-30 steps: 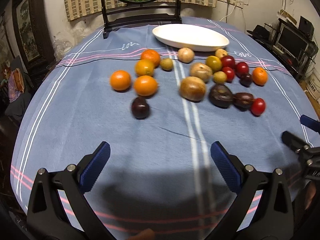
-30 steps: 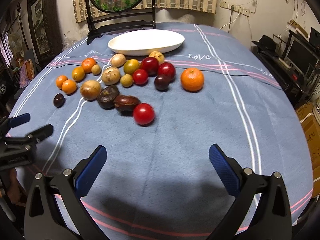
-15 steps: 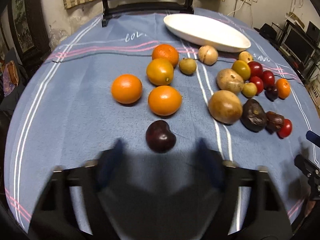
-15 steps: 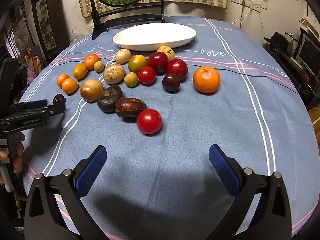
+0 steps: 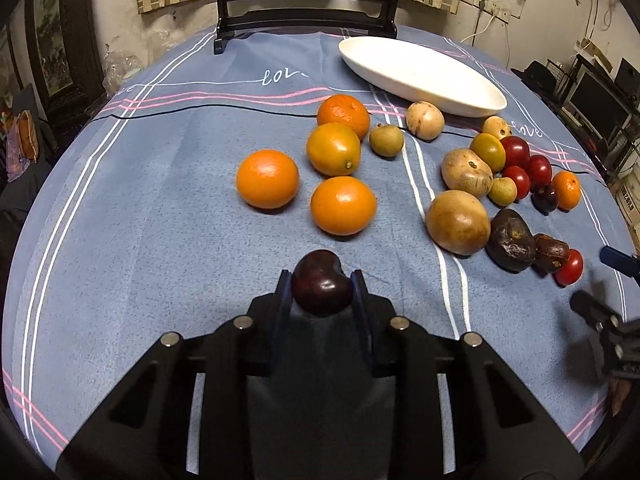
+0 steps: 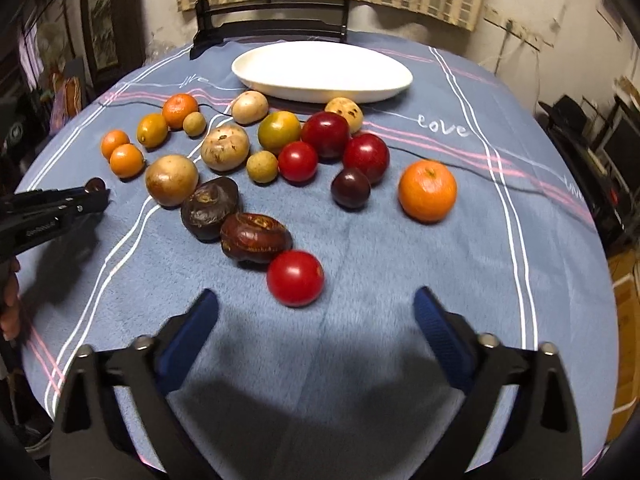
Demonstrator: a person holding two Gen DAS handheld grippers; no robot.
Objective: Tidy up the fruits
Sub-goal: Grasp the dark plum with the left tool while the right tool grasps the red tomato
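My left gripper (image 5: pixel 320 280) is shut on a dark purple plum (image 5: pixel 322 288) that rests on the blue tablecloth, just in front of several oranges (image 5: pixel 343 205). In the right wrist view the left gripper (image 6: pixel 92 196) shows at the left edge. My right gripper (image 6: pixel 316 298) has its jaws closing, and the blue pads touch nothing. A red tomato (image 6: pixel 295 278) lies at the line of its fingertips, left of centre. An empty white oval dish (image 6: pixel 320 70) stands at the far side.
Brown, green, red and dark fruits (image 6: pixel 224 147) lie scattered across the tablecloth (image 6: pixel 400 272). A lone orange (image 6: pixel 427 191) sits to the right. A dark wooden stand (image 5: pixel 306 12) rises behind the dish (image 5: pixel 420 76). A hand (image 6: pixel 10 300) shows at the left edge.
My left gripper moved forward to the dark plum and shut on it. My right gripper moved in toward the red tomato and its jaws have narrowed.
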